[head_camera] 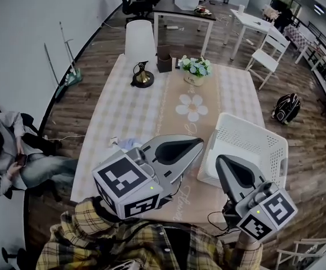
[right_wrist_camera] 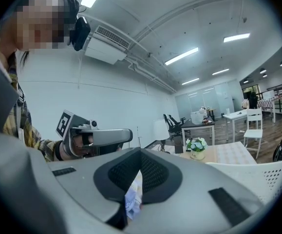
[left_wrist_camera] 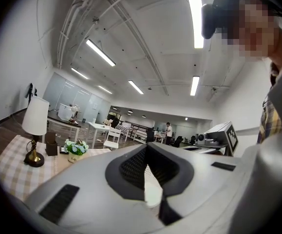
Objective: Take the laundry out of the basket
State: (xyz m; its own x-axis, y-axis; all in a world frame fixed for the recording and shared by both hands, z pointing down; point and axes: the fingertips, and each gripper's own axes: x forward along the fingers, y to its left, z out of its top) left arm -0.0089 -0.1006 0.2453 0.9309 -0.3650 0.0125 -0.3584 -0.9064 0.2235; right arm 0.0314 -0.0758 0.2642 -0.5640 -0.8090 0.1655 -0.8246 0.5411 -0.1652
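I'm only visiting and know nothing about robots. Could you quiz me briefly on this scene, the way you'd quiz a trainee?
1. True or false: the left gripper and the right gripper both have their jaws closed.
2. What stands between the lamp and the flowers? A. a brown box B. a mug C. a book
3. Fill in: the white basket sits on the table nearer the ____ gripper.
Key: 1 true; 2 A; 3 right.

Open office: plank floor (head_camera: 309,151), white wall (head_camera: 16,38).
Lamp (head_camera: 139,38) and flowers (head_camera: 195,66) stood at the table's (head_camera: 123,111) far edge; white chair (head_camera: 267,52) beyond.
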